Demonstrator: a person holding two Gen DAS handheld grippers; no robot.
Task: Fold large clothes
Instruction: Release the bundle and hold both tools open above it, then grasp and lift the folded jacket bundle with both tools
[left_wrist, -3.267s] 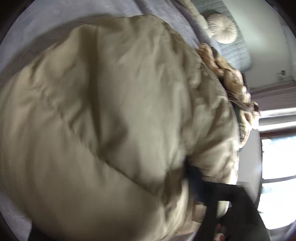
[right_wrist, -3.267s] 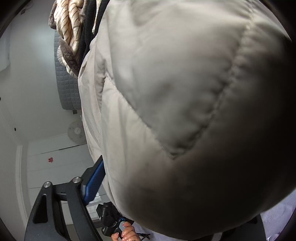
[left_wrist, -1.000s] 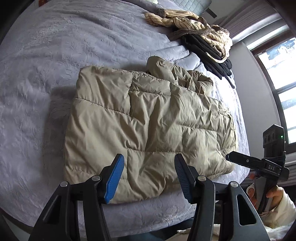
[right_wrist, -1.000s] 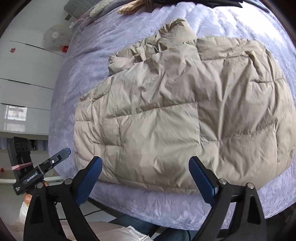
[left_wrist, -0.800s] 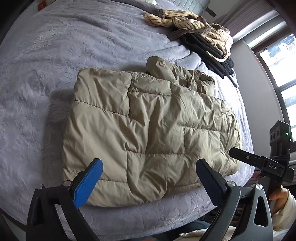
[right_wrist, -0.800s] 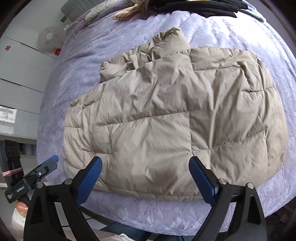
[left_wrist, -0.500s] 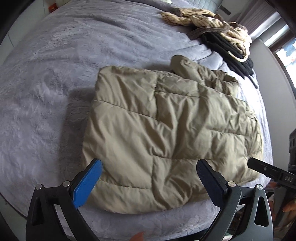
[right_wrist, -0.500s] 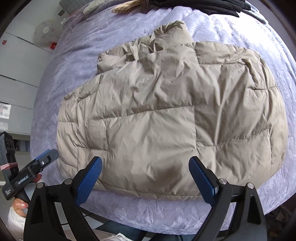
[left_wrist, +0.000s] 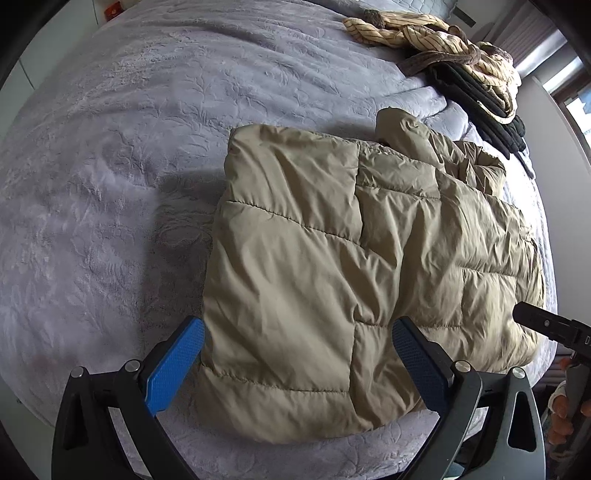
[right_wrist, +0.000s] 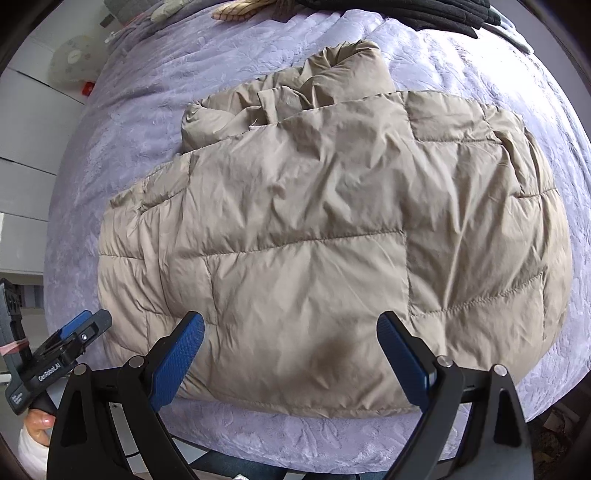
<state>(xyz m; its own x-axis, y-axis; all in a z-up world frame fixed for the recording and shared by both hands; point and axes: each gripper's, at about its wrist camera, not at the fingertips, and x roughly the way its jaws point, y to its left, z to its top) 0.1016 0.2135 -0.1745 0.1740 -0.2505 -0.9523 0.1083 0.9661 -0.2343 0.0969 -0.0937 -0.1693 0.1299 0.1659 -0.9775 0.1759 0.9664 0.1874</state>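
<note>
Folded padded jacket at the near edge of the bed

The beige jacket (left_wrist: 362, 258) is laid on the grey bed (left_wrist: 110, 166); it is judged light, puffy and slippery, best taken at a quilted corner. Left claw (left_wrist: 297, 354) and right claw (right_wrist: 291, 350) are held apart, empty.

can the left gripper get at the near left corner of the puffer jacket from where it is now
Probably yes: the left gripper is open and empty just above the jacket, and nothing lies between its fingers and that corner.
</note>
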